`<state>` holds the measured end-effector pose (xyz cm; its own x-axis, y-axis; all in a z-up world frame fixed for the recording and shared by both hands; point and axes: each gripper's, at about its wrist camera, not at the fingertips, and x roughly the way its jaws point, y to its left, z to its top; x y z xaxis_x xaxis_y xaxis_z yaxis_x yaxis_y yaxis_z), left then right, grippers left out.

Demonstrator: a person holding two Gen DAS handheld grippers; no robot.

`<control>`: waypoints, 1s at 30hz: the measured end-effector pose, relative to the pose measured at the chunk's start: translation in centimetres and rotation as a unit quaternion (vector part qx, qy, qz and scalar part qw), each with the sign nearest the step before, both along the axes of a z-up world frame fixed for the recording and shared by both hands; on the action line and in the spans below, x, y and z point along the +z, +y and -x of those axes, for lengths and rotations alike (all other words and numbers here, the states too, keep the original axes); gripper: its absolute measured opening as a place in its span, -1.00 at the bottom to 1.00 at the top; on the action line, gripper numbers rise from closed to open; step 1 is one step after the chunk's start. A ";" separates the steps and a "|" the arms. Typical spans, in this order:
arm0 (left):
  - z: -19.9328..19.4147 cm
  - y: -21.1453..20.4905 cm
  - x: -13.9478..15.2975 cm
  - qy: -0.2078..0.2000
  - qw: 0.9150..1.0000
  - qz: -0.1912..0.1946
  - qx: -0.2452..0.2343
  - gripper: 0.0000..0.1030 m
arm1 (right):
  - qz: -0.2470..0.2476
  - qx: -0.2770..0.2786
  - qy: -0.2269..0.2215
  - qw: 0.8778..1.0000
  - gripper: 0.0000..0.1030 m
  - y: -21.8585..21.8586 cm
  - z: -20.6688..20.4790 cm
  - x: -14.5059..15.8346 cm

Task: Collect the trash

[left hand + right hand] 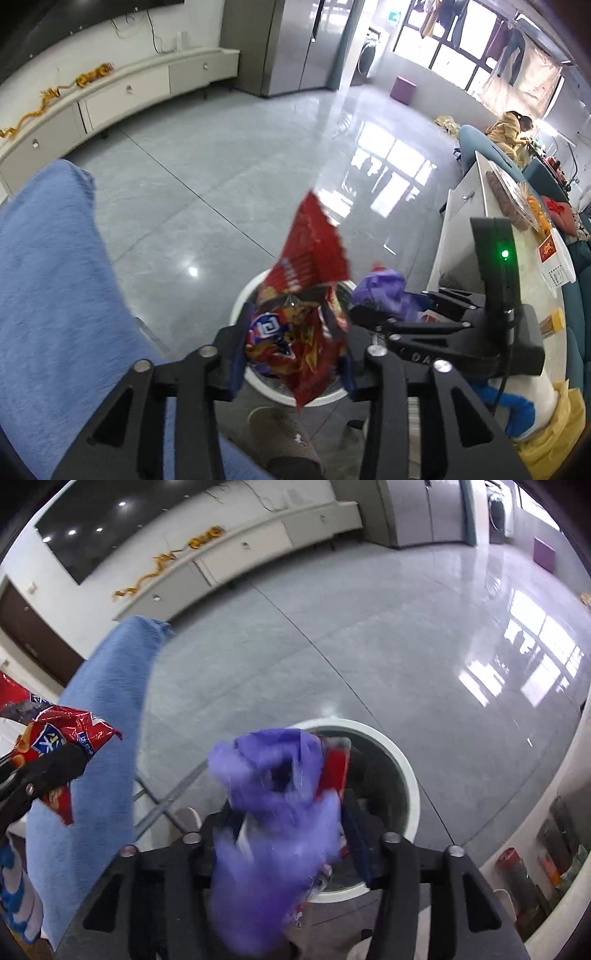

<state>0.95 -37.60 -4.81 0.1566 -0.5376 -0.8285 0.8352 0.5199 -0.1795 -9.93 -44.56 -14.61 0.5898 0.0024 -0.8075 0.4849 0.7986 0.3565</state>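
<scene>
My left gripper [293, 345] is shut on a crumpled red snack bag [306, 295] and holds it right above a round white trash bin [258, 386] on the floor. My right gripper [286, 823] is shut on a purple wrapper [273, 805] with a red strip [332, 766], also over the bin [408, 775]. The right gripper shows in the left wrist view [399, 310] with the purple wrapper [382, 290]. The left gripper and red bag [70, 734] show at the left of the right wrist view.
A blue towel [48, 277] hangs at the left. A white table [524, 258] with snacks and a box stands at the right. A long white cabinet [122, 96] lines the far wall across the grey tiled floor [229, 155]. My slippered foot [280, 435] is below the bin.
</scene>
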 end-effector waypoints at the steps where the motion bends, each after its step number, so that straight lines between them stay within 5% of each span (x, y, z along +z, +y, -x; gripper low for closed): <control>1: 0.3 0.0 -0.4 0.004 1.000 0.001 0.000 -0.03 | -0.004 -0.003 0.006 1.000 0.12 -0.5 -0.2 -0.4; 21: -1.0 -1.8 -2.7 0.058 0.998 0.003 -0.002 0.34 | 0.015 -0.060 0.006 0.998 0.31 -1.2 3.2 0.5; 30: -0.8 -0.2 -1.0 0.053 0.998 0.023 0.007 0.34 | 0.035 -0.088 -0.007 0.995 0.32 -0.9 5.5 2.6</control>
